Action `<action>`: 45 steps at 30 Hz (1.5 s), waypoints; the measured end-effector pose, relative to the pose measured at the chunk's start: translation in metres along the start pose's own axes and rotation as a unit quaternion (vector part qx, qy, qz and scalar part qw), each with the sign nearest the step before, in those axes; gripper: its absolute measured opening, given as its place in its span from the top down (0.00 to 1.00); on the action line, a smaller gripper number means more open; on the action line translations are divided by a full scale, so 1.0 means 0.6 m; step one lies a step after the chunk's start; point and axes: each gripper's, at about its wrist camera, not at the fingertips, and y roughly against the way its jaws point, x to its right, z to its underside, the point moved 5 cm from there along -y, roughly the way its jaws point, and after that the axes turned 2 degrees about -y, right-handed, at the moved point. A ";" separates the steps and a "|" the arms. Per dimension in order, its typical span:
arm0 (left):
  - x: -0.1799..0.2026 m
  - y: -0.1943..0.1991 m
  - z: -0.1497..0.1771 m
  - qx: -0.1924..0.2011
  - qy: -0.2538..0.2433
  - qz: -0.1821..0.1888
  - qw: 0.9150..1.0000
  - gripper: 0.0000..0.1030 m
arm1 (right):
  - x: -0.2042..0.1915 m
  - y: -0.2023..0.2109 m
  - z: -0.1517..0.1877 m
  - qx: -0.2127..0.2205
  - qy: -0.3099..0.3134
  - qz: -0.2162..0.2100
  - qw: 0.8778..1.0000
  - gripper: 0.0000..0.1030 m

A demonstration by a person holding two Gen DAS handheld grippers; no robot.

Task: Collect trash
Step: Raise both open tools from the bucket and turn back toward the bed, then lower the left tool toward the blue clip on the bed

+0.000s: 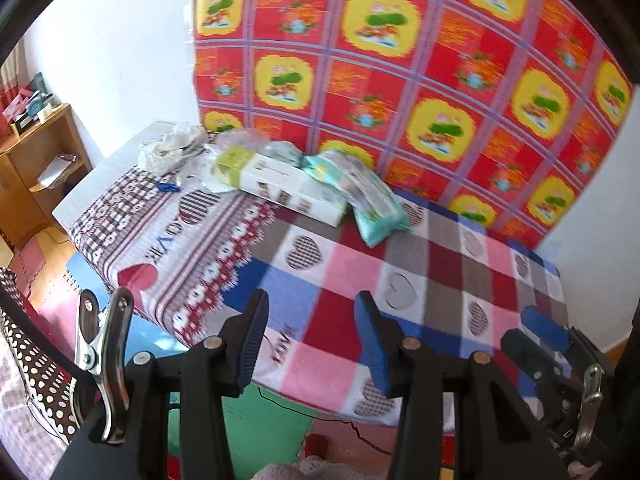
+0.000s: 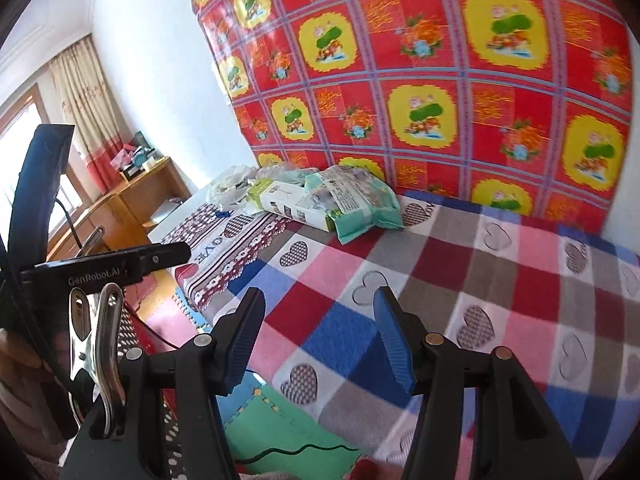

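Observation:
A pile of trash lies at the far side of the checked blanket [image 1: 400, 264] on the table: a white and green carton [image 1: 280, 184], a mint green wipes pack [image 1: 372, 200], crumpled white plastic [image 1: 168, 148] and a small blue scrap [image 1: 166, 188]. The same pile shows in the right wrist view, with the carton [image 2: 292, 204], the pack [image 2: 356, 204] and the plastic [image 2: 232, 184]. My left gripper [image 1: 312, 340] is open and empty above the near edge of the blanket. My right gripper [image 2: 320, 340] is open and empty, also well short of the pile.
A red and yellow patterned cloth [image 1: 400, 60] hangs on the wall behind the table. A wooden shelf unit [image 1: 40, 160] with boxes stands at the left. Coloured foam mats [image 2: 288, 420] cover the floor below the table edge. The other gripper [image 2: 40, 240] shows at the left of the right wrist view.

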 end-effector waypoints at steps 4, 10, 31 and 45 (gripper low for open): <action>-0.047 -0.024 -0.031 -0.002 0.014 -0.007 1.000 0.55 | -0.005 -0.042 -0.028 -0.006 -0.010 0.003 1.000 0.44; -0.122 -0.066 -0.076 -0.004 0.002 -0.020 1.000 0.55 | -0.020 -0.092 -0.065 -0.002 -0.027 0.014 1.000 0.44; -0.352 -0.262 -0.167 -0.070 -0.048 0.023 0.996 0.55 | -0.099 -0.246 -0.147 0.004 -0.102 0.122 0.987 0.44; -0.429 -0.381 -0.210 -0.105 -0.069 0.023 0.992 0.30 | -0.114 -0.313 -0.138 -0.018 -0.142 0.146 0.979 0.44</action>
